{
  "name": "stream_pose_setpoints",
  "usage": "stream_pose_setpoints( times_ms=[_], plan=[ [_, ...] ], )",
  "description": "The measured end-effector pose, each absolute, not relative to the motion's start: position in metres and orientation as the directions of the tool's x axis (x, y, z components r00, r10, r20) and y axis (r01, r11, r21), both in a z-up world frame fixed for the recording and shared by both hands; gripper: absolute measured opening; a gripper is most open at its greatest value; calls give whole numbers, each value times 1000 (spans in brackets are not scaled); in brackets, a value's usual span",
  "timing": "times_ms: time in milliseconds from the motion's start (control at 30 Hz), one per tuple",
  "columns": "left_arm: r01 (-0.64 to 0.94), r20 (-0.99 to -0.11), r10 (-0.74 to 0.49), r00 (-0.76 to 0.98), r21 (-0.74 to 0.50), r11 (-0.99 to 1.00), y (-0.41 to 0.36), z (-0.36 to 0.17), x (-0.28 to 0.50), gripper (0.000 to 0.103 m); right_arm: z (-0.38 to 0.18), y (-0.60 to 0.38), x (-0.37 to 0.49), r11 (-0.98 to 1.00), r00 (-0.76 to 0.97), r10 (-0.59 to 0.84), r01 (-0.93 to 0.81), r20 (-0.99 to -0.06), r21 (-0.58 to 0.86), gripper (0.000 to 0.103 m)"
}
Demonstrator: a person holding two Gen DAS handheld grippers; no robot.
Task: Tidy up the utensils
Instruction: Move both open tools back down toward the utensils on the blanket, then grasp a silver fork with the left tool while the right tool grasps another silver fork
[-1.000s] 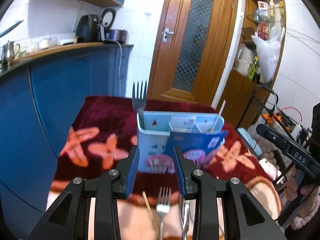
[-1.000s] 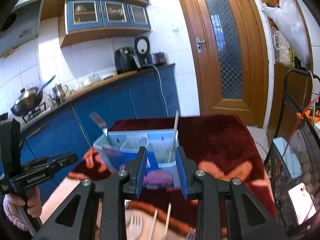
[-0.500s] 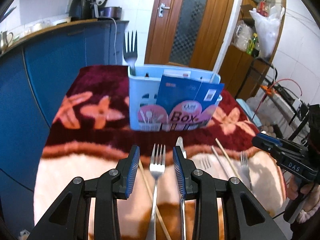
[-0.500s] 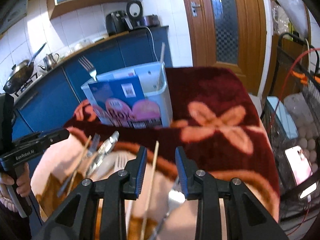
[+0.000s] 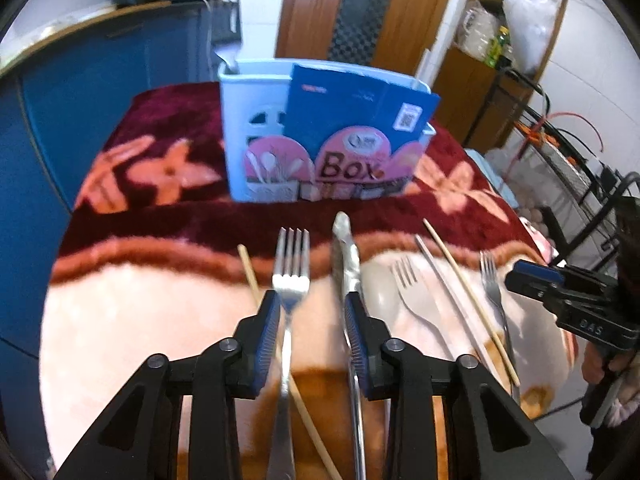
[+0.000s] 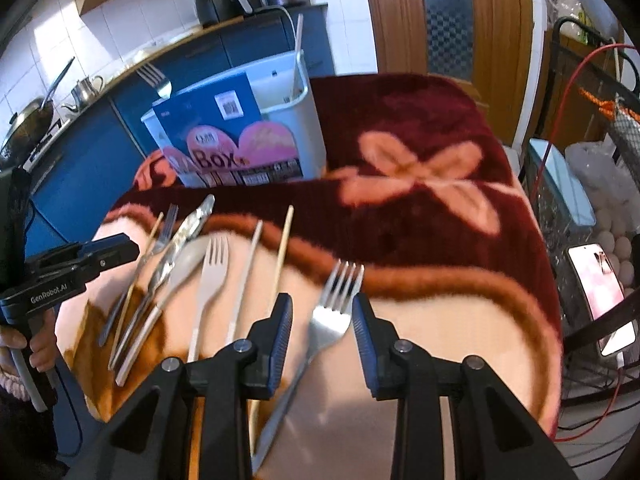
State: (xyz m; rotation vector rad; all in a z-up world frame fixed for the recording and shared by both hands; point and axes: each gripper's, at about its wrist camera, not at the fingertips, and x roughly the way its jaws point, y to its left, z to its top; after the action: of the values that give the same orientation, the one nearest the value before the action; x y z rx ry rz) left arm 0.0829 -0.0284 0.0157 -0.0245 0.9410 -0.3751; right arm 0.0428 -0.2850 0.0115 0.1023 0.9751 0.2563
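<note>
Hanging over the desk (image 5: 100, 320), the left gripper (image 5: 310, 312) has just been closing around a metal fork (image 5: 290, 280), not pinching it. The right gripper (image 6: 320, 320) waits apart around another fork (image 6: 334, 312) near the blue box (image 6: 240, 132).

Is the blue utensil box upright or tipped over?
Upright: the utensil box stands on its base on the blanket, a fork sticking up from it.

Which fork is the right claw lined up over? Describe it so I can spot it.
Start at the light blue utensil box on the floral blanket. Nearer the camera lies a row of utensils; the metal fork is at its right end, apart from the rest, shiny steel unlike the beige plastic fork.
</note>
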Motion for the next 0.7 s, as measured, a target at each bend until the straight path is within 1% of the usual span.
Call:
stream_pose_setpoints(
  times_ms=[33, 233, 467, 700],
  plan=[
    [311, -793, -326, 515, -182, 933, -29, 14, 84, 24, 10, -285, 43, 965, 521, 260, -171, -813, 199, 34],
    [332, -844, -302, 443, -159, 930, -34, 0, 91, 16, 3, -283, 44, 958, 432, 284, -172, -856, 231, 34],
    [353, -858, -302, 415, -154, 923, -34, -1, 97, 13, -5, -275, 50, 953, 347, 290, -184, -892, 239, 34],
    [363, -902, -238, 360, -100, 926, -38, -1, 100, 13, -5, -270, 56, 956, 292, 269, -200, -918, 216, 34]
  ],
)
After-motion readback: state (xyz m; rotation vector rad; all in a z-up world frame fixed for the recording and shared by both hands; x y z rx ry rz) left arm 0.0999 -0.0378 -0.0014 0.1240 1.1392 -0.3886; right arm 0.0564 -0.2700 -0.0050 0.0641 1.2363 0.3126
